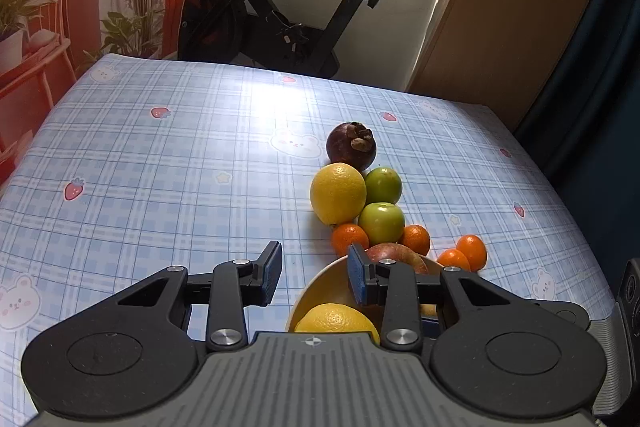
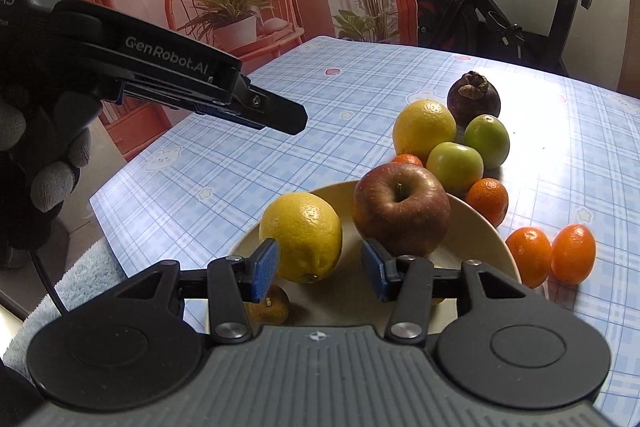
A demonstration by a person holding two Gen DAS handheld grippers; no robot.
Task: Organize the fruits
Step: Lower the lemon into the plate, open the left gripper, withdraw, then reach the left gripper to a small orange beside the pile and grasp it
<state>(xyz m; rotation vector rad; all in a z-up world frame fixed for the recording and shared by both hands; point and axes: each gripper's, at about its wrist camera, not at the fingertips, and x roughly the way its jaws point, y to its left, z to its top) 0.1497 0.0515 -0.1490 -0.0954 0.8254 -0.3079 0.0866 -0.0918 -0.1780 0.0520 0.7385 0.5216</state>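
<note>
A cream plate (image 2: 476,227) holds a yellow lemon (image 2: 304,235), a red apple (image 2: 400,207) and a small brownish fruit (image 2: 272,305). My right gripper (image 2: 320,267) is open just above the plate's near side, its jaws either side of the lemon's right part, not closed on it. My left gripper (image 1: 314,277) is open and empty above the plate's left rim (image 1: 320,271); it also shows in the right wrist view (image 2: 280,115). On the cloth beyond lie a second lemon (image 1: 338,193), two green fruits (image 1: 381,223), a dark mangosteen (image 1: 351,146) and several small oranges (image 1: 472,251).
The table has a blue plaid cloth (image 1: 160,187). An exercise bike (image 1: 280,7) stands behind the far edge. A wooden panel (image 1: 500,27) is at the far right. A pale fluffy fabric (image 2: 80,291) lies off the table's near left corner.
</note>
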